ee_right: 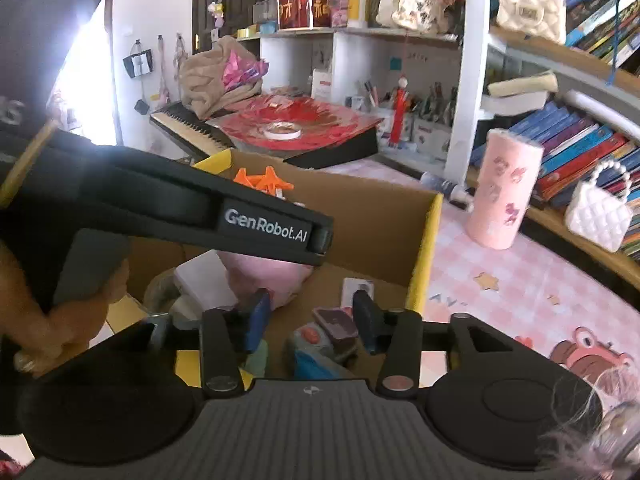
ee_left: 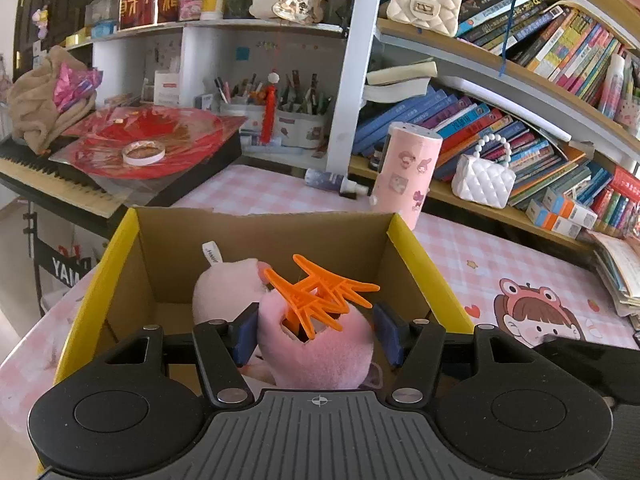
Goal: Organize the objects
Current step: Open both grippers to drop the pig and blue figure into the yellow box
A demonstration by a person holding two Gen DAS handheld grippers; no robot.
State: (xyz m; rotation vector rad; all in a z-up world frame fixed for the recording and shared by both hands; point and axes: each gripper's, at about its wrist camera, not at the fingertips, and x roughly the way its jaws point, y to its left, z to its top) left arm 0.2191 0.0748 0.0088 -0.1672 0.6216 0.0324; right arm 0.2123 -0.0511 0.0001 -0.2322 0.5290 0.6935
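Left claw (ee_left: 316,330) grips pink plush (ee_left: 320,344); right view hides grip

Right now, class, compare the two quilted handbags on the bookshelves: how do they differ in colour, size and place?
The cream handbag sits on the upper shelf; the white handbag stands on the lowest one. The cream handbag looks larger and has a dark clasp on its flap; the white handbag looks smaller, and no clasp shows on it. The cream one is warmer in tone, the white one glossier. Both are quilted and have pearl-bead handles.
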